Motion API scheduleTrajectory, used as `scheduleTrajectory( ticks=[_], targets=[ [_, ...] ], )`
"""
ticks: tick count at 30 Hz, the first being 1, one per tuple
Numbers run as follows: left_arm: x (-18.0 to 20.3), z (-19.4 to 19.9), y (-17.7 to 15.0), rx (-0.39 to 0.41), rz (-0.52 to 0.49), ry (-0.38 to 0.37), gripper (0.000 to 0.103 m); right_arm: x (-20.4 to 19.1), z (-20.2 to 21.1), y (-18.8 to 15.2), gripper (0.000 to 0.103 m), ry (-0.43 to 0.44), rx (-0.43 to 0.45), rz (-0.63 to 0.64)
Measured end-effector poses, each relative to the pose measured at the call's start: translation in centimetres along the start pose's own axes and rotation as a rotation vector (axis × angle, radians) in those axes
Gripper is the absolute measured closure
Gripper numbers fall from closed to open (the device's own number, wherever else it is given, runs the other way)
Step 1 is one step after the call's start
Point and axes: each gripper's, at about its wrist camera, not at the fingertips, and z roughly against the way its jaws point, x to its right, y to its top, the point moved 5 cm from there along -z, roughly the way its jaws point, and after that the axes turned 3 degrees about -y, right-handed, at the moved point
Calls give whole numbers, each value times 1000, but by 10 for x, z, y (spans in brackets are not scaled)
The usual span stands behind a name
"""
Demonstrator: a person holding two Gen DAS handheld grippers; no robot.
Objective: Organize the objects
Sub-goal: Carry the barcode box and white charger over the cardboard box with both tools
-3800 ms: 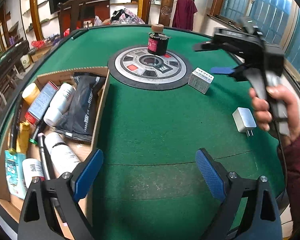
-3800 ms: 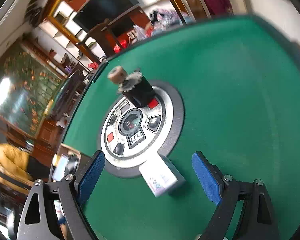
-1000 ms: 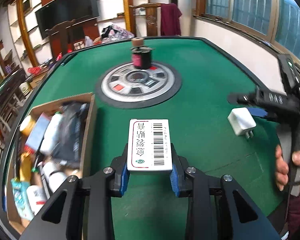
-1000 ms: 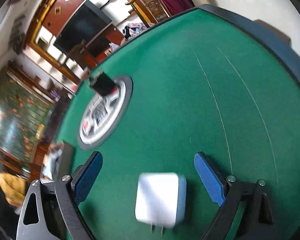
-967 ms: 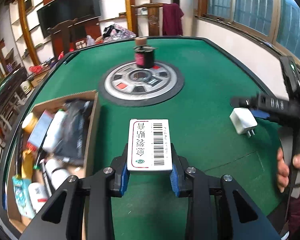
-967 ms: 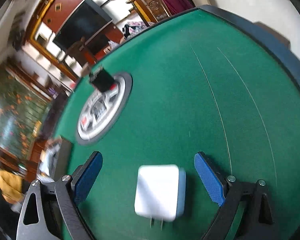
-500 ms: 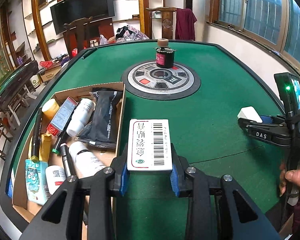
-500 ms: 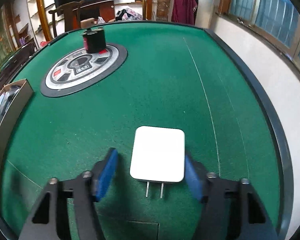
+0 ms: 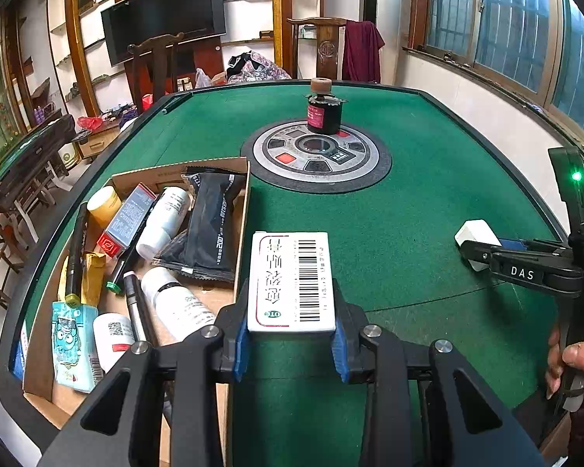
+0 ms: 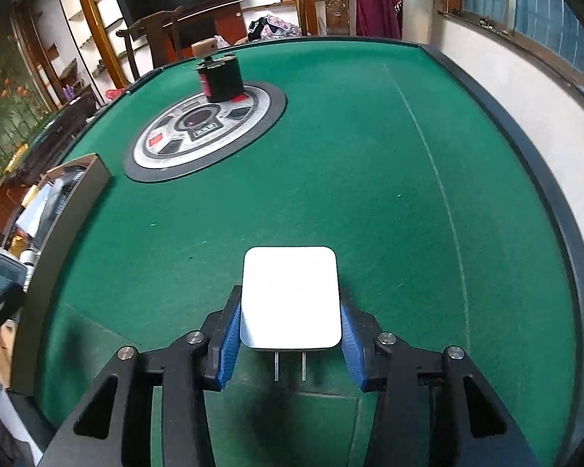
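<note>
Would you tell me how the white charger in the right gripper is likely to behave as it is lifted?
The white charger looks rigid and boxy, so it probably won't flex between the right gripper pads. Its glossy shell may be slippery. It is small, so likely light, and its two prongs hang free behind the grip.
</note>
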Motion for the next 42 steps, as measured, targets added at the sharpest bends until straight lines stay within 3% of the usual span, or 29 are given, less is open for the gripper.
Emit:
scheduleTrajectory(
  ticks=[19, 33, 42],
  targets=[
    [-35, 26, -12, 28, 67, -2, 70, -49, 31, 7, 54, 137, 37, 19],
    [-131, 34, -36, 18, 243, 94, 70, -171, 41, 29, 54, 315, 38, 167],
    [-155, 30, -49, 12, 286, 90, 70, -230, 27, 28, 53, 332, 11, 265]
  ],
)
